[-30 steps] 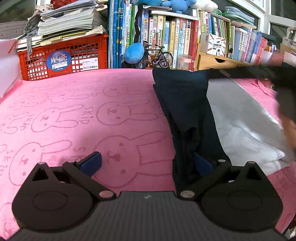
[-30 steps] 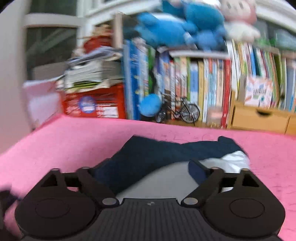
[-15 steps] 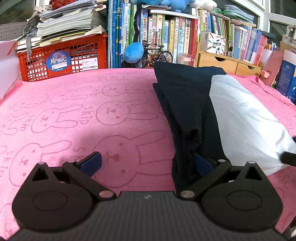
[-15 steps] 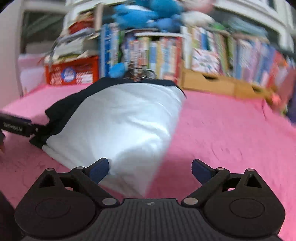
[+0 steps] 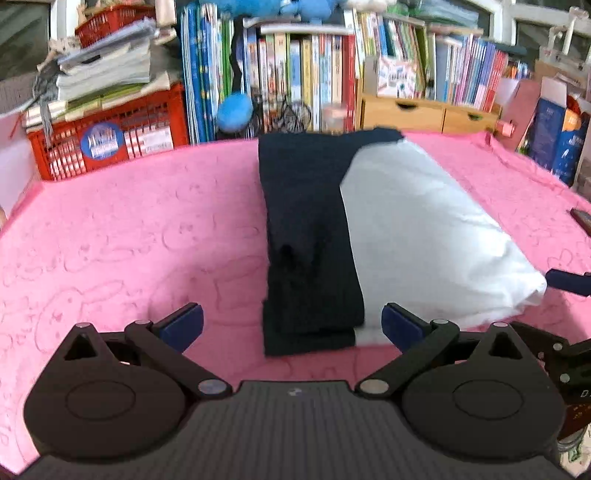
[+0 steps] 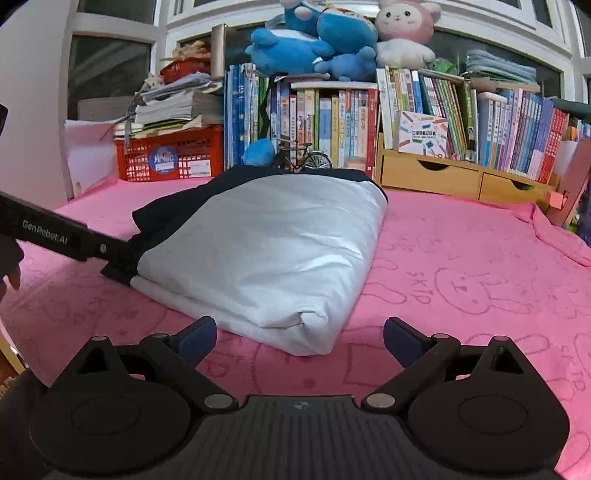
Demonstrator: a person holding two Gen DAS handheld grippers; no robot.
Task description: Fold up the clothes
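Note:
A folded garment lies on the pink rabbit-print blanket (image 5: 129,240), with a navy part (image 5: 306,229) on the left and a white part (image 5: 424,229) on the right. My left gripper (image 5: 291,325) is open just in front of the garment's near edge, nothing between its fingers. In the right wrist view the same garment (image 6: 273,251) shows as a thick white fold with navy behind it. My right gripper (image 6: 299,336) is open right at the white fold's near corner, holding nothing. The left gripper's finger (image 6: 62,236) reaches in from the left beside the navy edge.
A red crate (image 5: 110,136) with stacked papers stands at the back left. Rows of books (image 6: 325,122), a toy bicycle (image 6: 303,158), wooden drawers (image 6: 454,173) and plush toys (image 6: 332,33) line the back. Boxes (image 5: 554,136) stand at the right edge.
The left gripper has pulled back and risen off the navy edge that its right finger overlapped. The right gripper swung from over the garment to low in front of the white fold and steadied.

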